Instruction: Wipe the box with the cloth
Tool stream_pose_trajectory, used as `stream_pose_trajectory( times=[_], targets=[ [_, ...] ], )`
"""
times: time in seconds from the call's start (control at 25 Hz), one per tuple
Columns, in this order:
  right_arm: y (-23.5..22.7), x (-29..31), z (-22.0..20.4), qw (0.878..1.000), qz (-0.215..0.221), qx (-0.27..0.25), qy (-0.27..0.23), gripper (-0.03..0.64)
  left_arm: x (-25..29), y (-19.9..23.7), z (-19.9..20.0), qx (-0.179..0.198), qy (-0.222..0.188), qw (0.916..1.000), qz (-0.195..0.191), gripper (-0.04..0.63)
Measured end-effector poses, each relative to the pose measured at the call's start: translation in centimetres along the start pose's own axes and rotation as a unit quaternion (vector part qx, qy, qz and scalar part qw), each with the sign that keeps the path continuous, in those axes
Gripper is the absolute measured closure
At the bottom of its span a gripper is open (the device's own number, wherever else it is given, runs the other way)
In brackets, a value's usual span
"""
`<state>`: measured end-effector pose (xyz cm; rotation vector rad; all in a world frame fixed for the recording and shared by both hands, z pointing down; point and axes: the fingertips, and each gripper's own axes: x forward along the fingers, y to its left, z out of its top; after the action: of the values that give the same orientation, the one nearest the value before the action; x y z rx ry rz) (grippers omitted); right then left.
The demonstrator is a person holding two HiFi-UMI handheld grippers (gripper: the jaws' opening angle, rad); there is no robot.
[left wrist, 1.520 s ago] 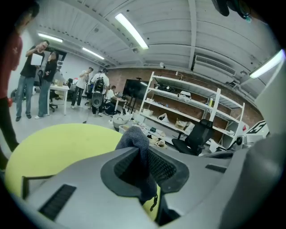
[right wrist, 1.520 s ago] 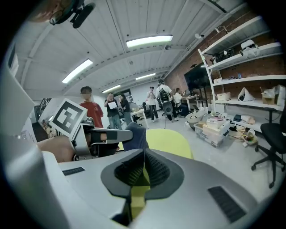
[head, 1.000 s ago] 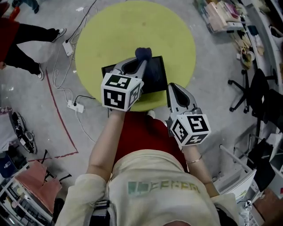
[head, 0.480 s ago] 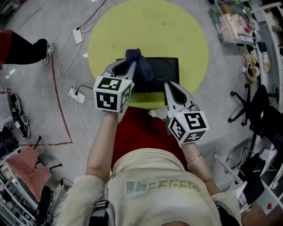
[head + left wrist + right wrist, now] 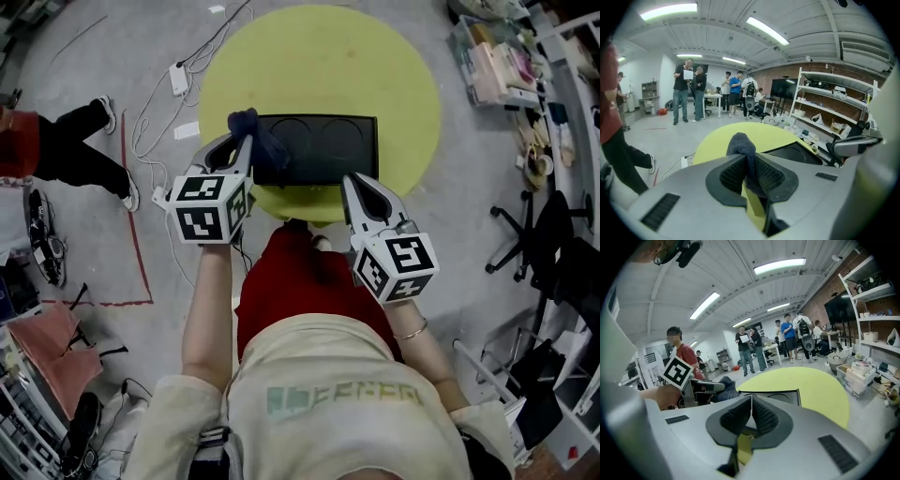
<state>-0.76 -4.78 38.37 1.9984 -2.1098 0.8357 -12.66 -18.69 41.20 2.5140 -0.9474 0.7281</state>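
Here the black box (image 5: 319, 148) sits on a round yellow-green table (image 5: 319, 56).

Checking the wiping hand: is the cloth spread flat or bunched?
Bunched: the cloth sticks up as a wad pinched in the left gripper.

Grey floor (image 5: 469, 225). Round yellow-green table (image 5: 319, 56) at 12 o'clock. Black office chair (image 5: 553, 248) at 3 o'clock. Cables and power strip (image 5: 178, 80) at 11 o'clock. Red tape line (image 5: 134, 216) at 9 o'clock. White shelving (image 5: 834, 110) stands beside a brick wall (image 5: 787, 72). Ceiling strip lights (image 5: 768, 30) lit.
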Motion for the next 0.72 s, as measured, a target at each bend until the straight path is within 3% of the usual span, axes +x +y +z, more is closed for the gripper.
stream_pose_trajectory(
  times=[0.24,0.48,0.72],
  targets=[
    [-0.2,-3.9,-0.8,1.000,-0.013,0.002,-0.018,0.580,-3.2,-2.6,0.5,0.010,-0.026,0.9996,-0.001,0.534],
    [-1.6,-8.0,-1.8,0.997,-0.054,0.020,-0.042,0.580,-3.2,-10.1,1.7,0.042,-0.039,0.9950,-0.082,0.534],
    [-5.2,-13.8,-2.2,0.992,-0.102,0.051,-0.054,0.578,-2.1,-20.1,2.7,0.061,-0.026,0.9836,-0.168,0.534]
  ],
)
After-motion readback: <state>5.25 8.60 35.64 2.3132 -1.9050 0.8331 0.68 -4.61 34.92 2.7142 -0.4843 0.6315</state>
